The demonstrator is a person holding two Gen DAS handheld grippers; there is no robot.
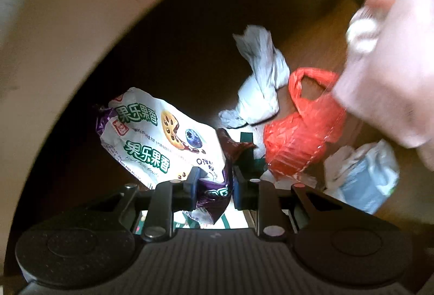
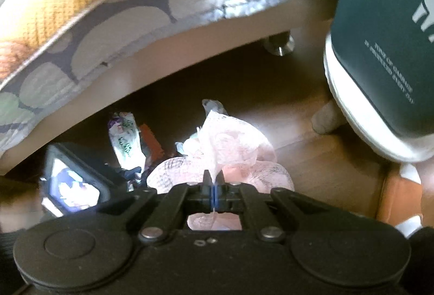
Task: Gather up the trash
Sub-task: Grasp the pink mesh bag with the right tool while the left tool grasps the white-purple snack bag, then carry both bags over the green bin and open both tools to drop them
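Crinkly purple-and-white foil snack wrapper (image 1: 162, 132), on brown floor (image 1: 320, 32) by bed: light, limp, slippery; left gripper (image 1: 214, 183) clamps its purple end; right gripper (image 2: 213, 186) pinches thin pink plastic bag (image 2: 230, 137)

On the floor lay one biscuit wrapper (image 1: 160, 132), one red bag (image 1: 301, 137), and two white bags (image 1: 260, 78).

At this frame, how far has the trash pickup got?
Nothing looks binned yet; no bin is visible. In hand: the left gripper pinches a purple wrapper, and the right gripper is shut on a pink plastic bag. Left on the floor: the cookie packet, white bag, red bag and pale blue bag.
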